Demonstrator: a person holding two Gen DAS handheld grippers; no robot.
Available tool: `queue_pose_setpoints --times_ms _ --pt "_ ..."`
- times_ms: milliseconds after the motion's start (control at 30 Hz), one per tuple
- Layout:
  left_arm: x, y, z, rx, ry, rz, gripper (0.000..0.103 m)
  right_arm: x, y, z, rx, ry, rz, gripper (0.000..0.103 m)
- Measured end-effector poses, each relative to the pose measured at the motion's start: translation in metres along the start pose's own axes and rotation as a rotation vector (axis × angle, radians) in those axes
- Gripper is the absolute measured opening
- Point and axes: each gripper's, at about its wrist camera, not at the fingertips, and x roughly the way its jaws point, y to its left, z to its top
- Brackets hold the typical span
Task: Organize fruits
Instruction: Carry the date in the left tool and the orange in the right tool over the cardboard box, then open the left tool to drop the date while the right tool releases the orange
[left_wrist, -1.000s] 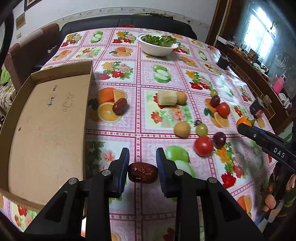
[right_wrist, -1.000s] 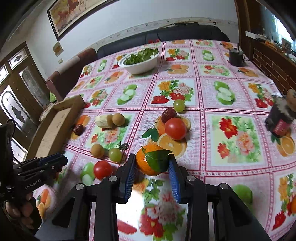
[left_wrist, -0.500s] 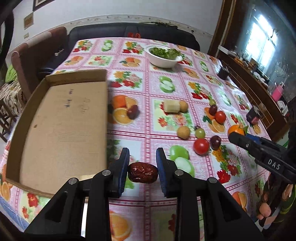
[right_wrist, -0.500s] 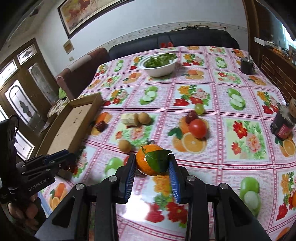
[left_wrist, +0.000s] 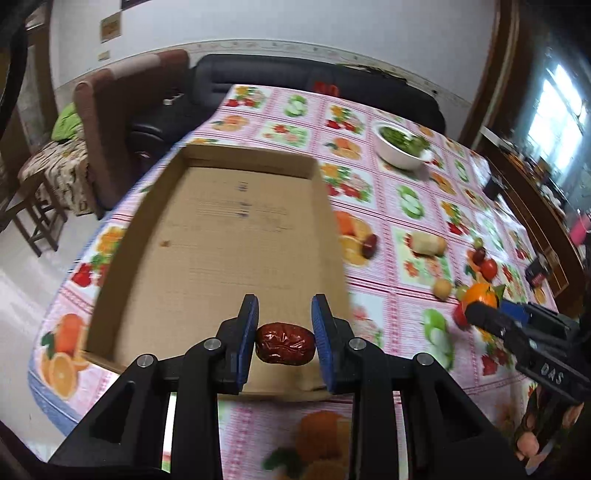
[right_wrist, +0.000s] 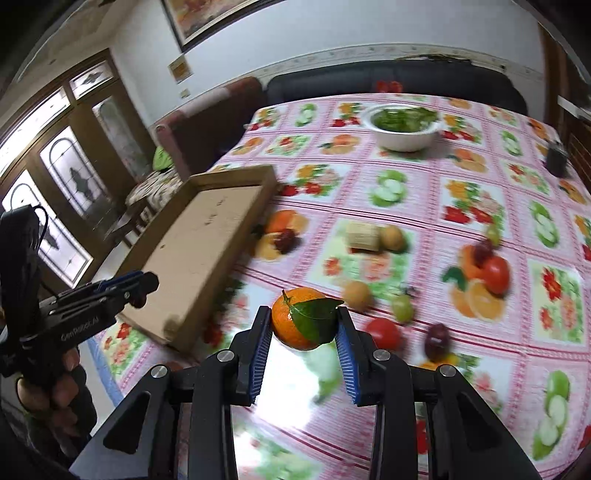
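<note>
Jaws of the left gripper (left_wrist: 284, 341) are closed on a wrinkled red date (left_wrist: 285, 343), pinched end to end between the blue pads and held in the air over the near right corner of the shallow cardboard tray (left_wrist: 155, 225). On the right gripper (right_wrist: 303, 334) the jaws are closed on a mandarin orange (right_wrist: 295, 323) with a green leaf across its front, held up off the tabletop (right_wrist: 424, 206) just right of the tray's near corner. Other fruit lies loose on the fruit-print cloth to the right of the tray: a second red date (left_wrist: 370, 245) beside the tray wall, a piece of banana (right_wrist: 362, 236) touching a small brown round fruit (right_wrist: 392, 237), a red tomato (right_wrist: 495, 274), a green grape (right_wrist: 402, 308) and a dark plum (right_wrist: 436, 336). A white bowl of greens (right_wrist: 402, 127) stands near the far end.
</note>
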Motion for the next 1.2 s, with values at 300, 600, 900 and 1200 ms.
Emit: queue_pose_setpoints --times_ms 300,600,900,1200 --pt "0.01 0.05 0.005 -0.07 0.006 0.074 0.027 0.039 0.083 0.014 -0.116 0.049 0.148 0.034" --pt "0.024 0.077 -0.001 -0.101 0.048 0.117 0.027 0.099 0.134 0.018 -0.177 0.155 0.189 0.034" --pt "0.042 0.082 -0.006 -0.097 0.102 0.149 0.027 0.131 0.144 0.012 -0.207 0.228 0.17 0.034" --pt "0.047 0.08 -0.008 -0.079 0.139 0.145 0.039 0.122 0.137 0.017 -0.196 0.211 0.176 0.042"
